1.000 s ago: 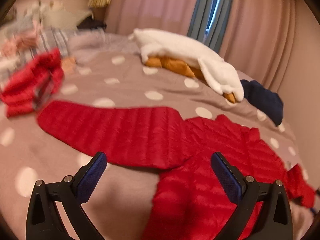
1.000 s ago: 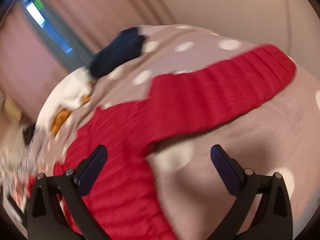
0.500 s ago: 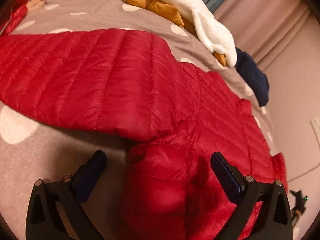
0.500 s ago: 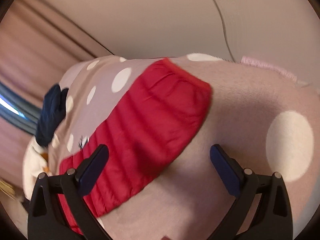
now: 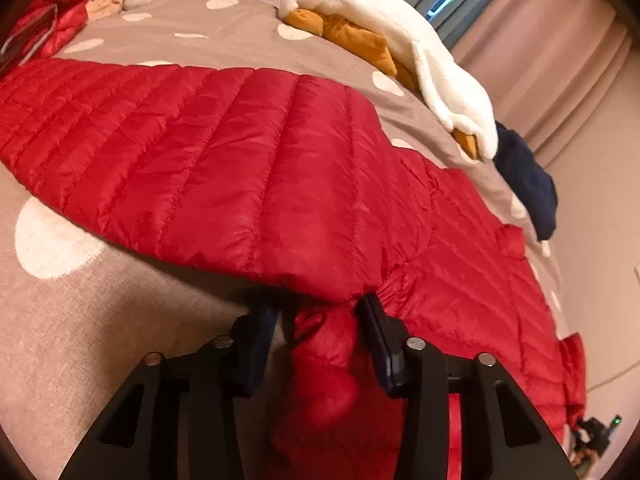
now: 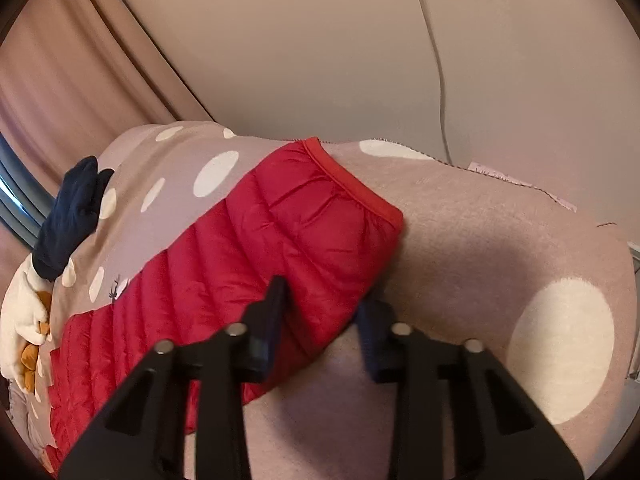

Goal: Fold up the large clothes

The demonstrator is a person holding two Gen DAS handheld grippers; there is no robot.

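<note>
**Left wrist view and right wrist view: both sets of fingers closing on the red jacket**

Left wrist view shows the red quilted jacket [image 5: 280, 168] spread flat across the bed [image 5: 80, 320], whose cover is taupe with large pale dots. One sleeve stretches toward the upper left of the picture, and the body runs off to the right edge. The left gripper [image 5: 316, 312] sits low at the spot where the sleeve meets the body. Its fingers [image 5: 378, 336] are closing, with a bunched fold of the red fabric between them; the right-hand pad touches the fold, while the other pad is partly hidden under the sleeve's edge.

Further back on the bed lie a white plush toy [image 5: 400, 40] with orange parts and, just beyond its end, a dark navy garment [image 5: 524, 180]. Pink curtains [image 5: 560, 40] hang behind.

Right wrist view looks along the other sleeve [image 6: 280, 248] of the jacket, which ends in a smooth red cuff [image 6: 356, 184] close to the bed's far edge. The right gripper [image 6: 320, 312] straddles the sleeve's near edge just short of the cuff. Its fingers [image 6: 268, 320] are closing around the puffy fabric, and both pads look pressed into it. A plain wall [image 6: 320, 40] with a thin cable [image 6: 438, 60] stands behind the bed.
</note>
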